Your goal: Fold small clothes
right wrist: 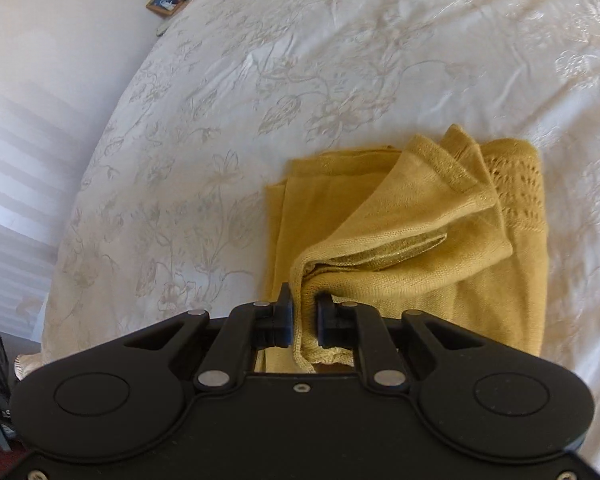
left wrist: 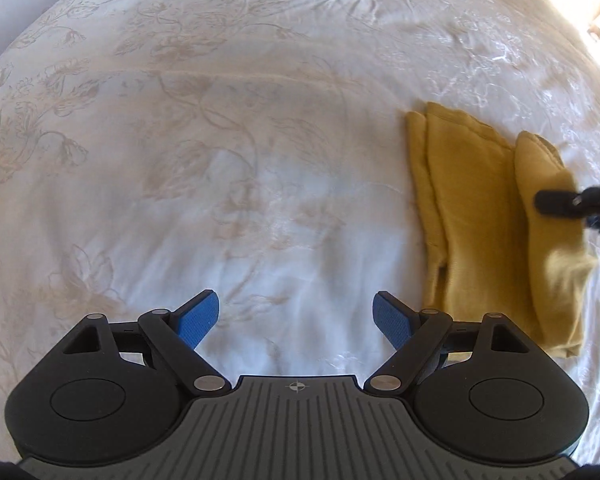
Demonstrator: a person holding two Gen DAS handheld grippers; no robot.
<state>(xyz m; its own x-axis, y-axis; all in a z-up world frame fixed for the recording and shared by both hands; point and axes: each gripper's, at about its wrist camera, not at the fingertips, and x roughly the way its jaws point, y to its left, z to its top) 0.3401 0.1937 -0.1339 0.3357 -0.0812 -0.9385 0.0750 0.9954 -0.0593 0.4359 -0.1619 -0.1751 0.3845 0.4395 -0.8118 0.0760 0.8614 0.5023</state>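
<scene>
1. Cream bedspread [left wrist: 260, 128] with a faint woven flower pattern is lying bare across the left of the scene, and the left gripper [left wrist: 296, 316] is hanging over that bare stretch with its blue pads [left wrist: 198, 320] standing wide apart and nothing between them.
2. Going rightward, the mustard knit garment [left wrist: 472, 216] is lying on the bed in long narrow folds, just right of the left gripper.
3. Farther right, the right gripper [right wrist: 305, 316] is pinching a bunched edge of that garment [right wrist: 420, 240], its jaws pressed together on the knit, with a flap lifting off the layers below.
4. I judge a fold to be under way: the raised flap is being carried over the flat part.
5. Next, that flap is wanting to be laid square on the stack before the pinch lets go; the left one could be pinning the layers meanwhile.
</scene>
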